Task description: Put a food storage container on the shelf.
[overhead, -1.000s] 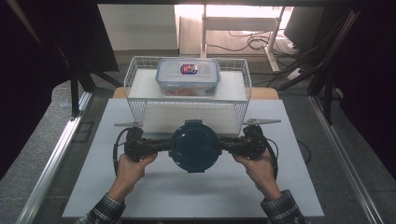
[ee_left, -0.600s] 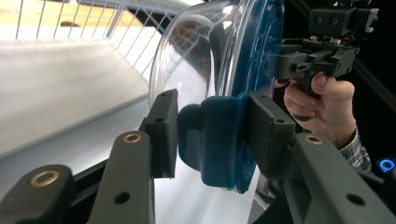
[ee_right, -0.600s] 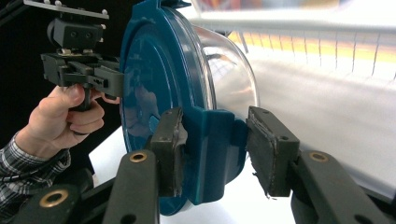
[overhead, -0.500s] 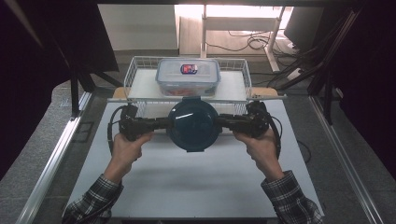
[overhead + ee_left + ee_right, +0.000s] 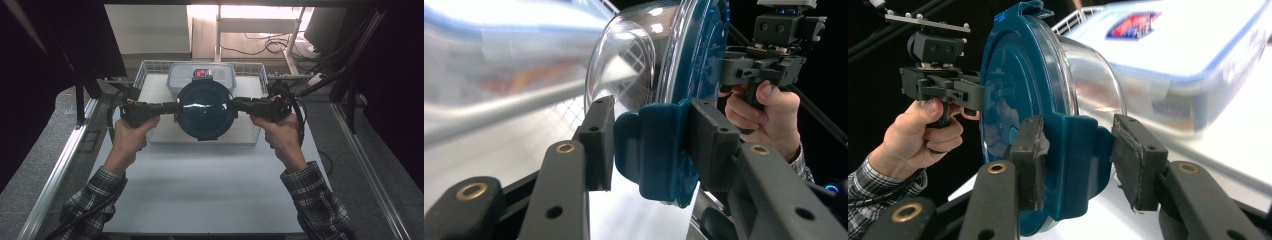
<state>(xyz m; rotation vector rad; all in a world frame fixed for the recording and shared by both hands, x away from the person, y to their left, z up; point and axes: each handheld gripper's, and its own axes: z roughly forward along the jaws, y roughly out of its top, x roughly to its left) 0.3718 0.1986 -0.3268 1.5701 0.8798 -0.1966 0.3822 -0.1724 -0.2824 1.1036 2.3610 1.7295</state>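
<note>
The white table (image 5: 200,185) is the biggest thing here, and the wire basket (image 5: 150,75) sits at its far end with a clear box (image 5: 220,72) inside; a second ago you held the round bowl (image 5: 204,111) low over the bare table, just in front of the basket; now it is up and farther away, hanging over the basket, right in front of the box; to me that means the carry is almost over, and what is left is to bring the bowl down into the basket beside the box, with care not to bump the box

Your left claw (image 5: 172,106) bites the bowl's left tab and your right claw (image 5: 235,103) bites the right tab, both closed tight on it, so the bowl hangs between them and touches nothing else

From above you see the dark blue lid like a flat circle, and you can tell where it is over the basket; you cannot see the glass under it; the left claw's camera shows the clear glass bulge under the lid (image 5: 704,65), the blue tab (image 5: 659,150) squeezed between the pads, and your other hand (image 5: 764,110) past the rim; the right claw's camera shows the other tab (image 5: 1075,165) pinched the same way, and the box (image 5: 1198,60) with its blue-edged lid close behind, a bit blurry
</note>
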